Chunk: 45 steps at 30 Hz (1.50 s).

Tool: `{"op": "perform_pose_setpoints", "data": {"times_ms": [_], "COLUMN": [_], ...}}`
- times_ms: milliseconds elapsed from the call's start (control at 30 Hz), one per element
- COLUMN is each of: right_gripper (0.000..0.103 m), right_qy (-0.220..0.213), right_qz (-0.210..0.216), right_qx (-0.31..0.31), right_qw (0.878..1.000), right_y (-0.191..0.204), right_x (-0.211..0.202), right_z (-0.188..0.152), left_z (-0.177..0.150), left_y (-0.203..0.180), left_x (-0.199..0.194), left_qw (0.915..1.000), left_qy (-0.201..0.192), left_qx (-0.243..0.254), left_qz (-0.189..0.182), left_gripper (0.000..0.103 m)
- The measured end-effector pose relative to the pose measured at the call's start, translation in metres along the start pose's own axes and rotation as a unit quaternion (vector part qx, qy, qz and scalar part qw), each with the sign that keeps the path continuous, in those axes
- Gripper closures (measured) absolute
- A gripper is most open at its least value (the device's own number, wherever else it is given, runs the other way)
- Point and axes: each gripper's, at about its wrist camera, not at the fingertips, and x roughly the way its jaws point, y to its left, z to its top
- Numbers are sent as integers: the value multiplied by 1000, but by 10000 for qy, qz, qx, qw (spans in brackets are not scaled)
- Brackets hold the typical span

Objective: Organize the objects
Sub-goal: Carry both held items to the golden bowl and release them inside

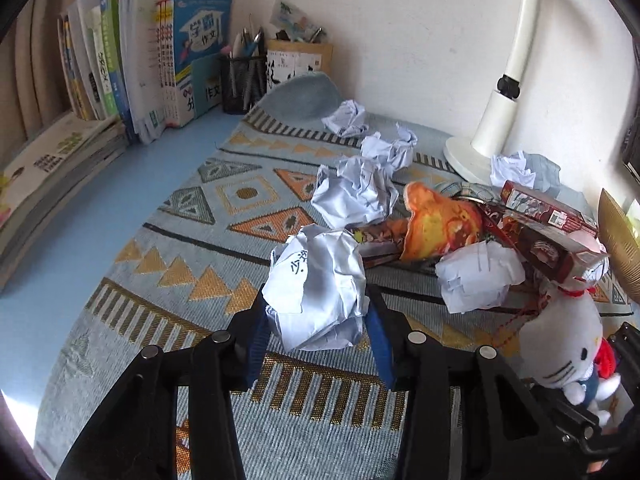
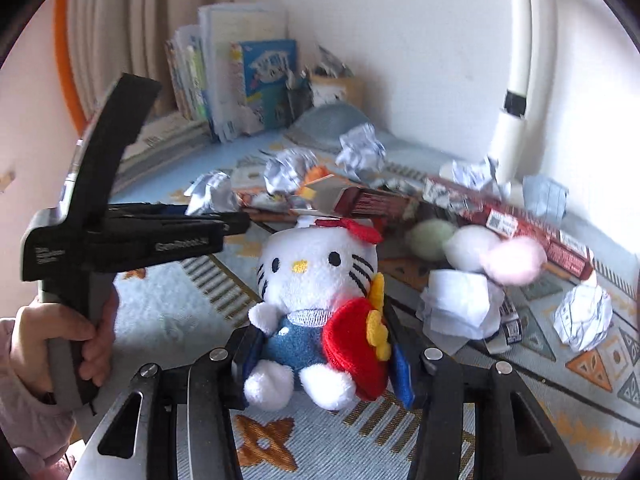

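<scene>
Nearest the left wrist lens: black two-finger left gripper (image 1: 318,308) with blue pads, closed on a crumpled ball of white paper with handwriting (image 1: 318,288), held just above the blue-grey woven mat with orange and gold triangles (image 1: 168,248).

Right wrist lens: black right gripper (image 2: 320,340), blue pads pressed against both sides of a white plush cat doll with red bow, blue overalls and a red heart (image 2: 316,292). Doll upright, facing the camera, lifted off the mat. In the left view the same doll shows at the lower right edge.

Left of the doll in the right view: the left gripper's body seen side-on, a hand (image 2: 64,340) wrapped round its grey handle.

Middle of the mat: several more loose crumpled white paper balls (image 1: 352,196), an orange snack bag (image 1: 440,220) and long dark red cardboard boxes (image 1: 544,204), all heaped together and touching. Three pale fuzzy balls (image 2: 472,246) – green, white, pink – lie in a row beside a red box.

Back right: white desk lamp (image 1: 500,120), base on the mat edge. Back left against the wall: upright row of books (image 1: 160,68), black mesh pen cup (image 1: 244,80) beside them, a tan box holder (image 1: 300,62) next to that. A flat stack of booklets (image 1: 56,172) lies on the blue desktop (image 1: 120,196) at far left.
</scene>
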Motion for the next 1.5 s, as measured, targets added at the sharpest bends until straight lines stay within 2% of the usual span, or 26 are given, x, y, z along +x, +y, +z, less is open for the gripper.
{"op": "perform_pose_setpoints", "data": {"times_ms": [200, 267, 400, 467, 533, 633, 733, 833, 900, 1033, 1167, 1233, 1300, 1367, 1500], "right_gripper": [52, 52, 52, 52, 52, 52, 52, 52, 52, 52, 52, 52, 52, 52, 52], "right_qy": [-784, -883, -1068, -1260, -1462, -1738, -2296, -2656, -2837, -2898, -2876, -2903, -2917, -2834, -2527], "right_qz": [507, 385, 225, 267, 327, 483, 623, 238, -194, -830, -1450, -1558, -1652, -1864, -1955], "right_qx": [-291, -297, -80, 82, 383, 980, 1346, 1409, 1458, 1772, 2068, 2363, 2612, 2823, 3233], "right_qw": [9952, 9949, 9940, 9916, 9880, 9787, 9619, 9534, 9476, 9369, 9238, 9141, 9052, 8974, 8907], "right_y": [13, 16, 10, 5, -4, -30, -62, -97, -128, -193, -247, -266, -284, -299, -323], "right_x": [-28, -30, -38, -46, -57, -80, -121, -159, -177, -190, -196, -202, -207, -210, -203], "right_z": [-4, -3, -3, -5, -8, -9, -4, 6, 11, 15, 9, -6, -17, -26, -39], "left_z": [-3, -4, -12, -17, -19, -14, -1, 17, 32, 63, 73, 73, 72, 71, 65], "left_y": [-3, -1, 1, -3, -12, -26, -50, -83, -110, -170, -244, -279, -310, -337, -384], "left_x": [-23, -33, -59, -73, -80, -82, -88, -96, -95, -91, -97, -97, -93, -85, -59], "left_qw": [9981, 9960, 9870, 9800, 9758, 9790, 9782, 9715, 9675, 9574, 9398, 9291, 9228, 9192, 9216], "left_qy": [-605, -875, -1592, -1972, -2143, -2008, -1970, -2104, -2109, -2102, -2440, -2480, -2427, -2287, -1758], "left_qx": [137, 88, 14, 143, 337, 342, 375, 616, 735, 1053, 1690, 1966, 2171, 2327, 2480], "left_qz": [54, 140, 226, 224, 273, -86, -532, -905, -1187, -1677, -1695, -1912, -2060, -2203, -2414], "left_gripper": [58, 58, 58, 58, 58, 58, 58, 58, 58, 58, 58, 58, 58, 58, 58]}}
